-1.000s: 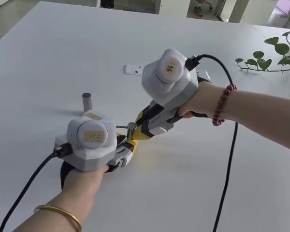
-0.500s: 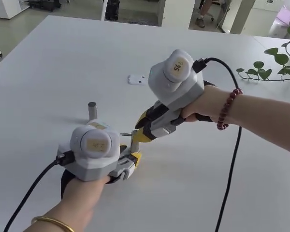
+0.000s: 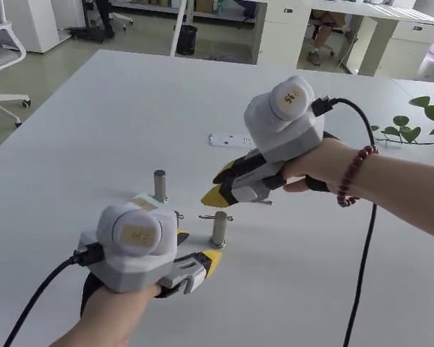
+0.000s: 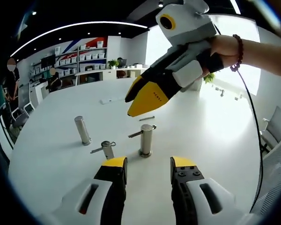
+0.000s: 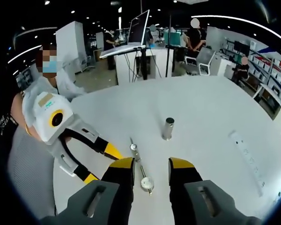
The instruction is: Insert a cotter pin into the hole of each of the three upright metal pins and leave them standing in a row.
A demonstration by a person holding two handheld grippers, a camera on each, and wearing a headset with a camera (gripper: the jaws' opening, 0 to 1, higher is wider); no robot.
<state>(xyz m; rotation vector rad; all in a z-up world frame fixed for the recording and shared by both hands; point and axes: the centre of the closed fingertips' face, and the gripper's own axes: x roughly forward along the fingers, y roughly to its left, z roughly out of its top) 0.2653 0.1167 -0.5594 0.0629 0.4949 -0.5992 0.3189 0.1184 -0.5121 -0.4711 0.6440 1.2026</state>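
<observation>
Nearest in, the left gripper [image 4: 148,163] had its jaws spread with nothing in them, just short of the first metal pin [image 4: 107,149]. The second metal pin [image 4: 146,140] stood just beside that one. Both stood upright on the white table [image 3: 94,130], each with a cotter pin [image 3: 215,216] through its top hole.

The right gripper [image 5: 151,164] hung above the second one, jaws apart too, empty.

Further back stood the bare metal pin [image 3: 160,185], not yet pinned. Past it a loose cotter pin [image 4: 147,118] lay flat on the table, with a power strip [image 3: 231,139] beyond.

My guess on handling: that loose cotter pin is light, thin wire, stiff-ish but skiddy on a smooth top, so I'd pinch it at the head end and leave the legs free. The bare pin looks solid with a small base, so it probably tips easily. I'd clamp it low on the shaft, below the hole.
</observation>
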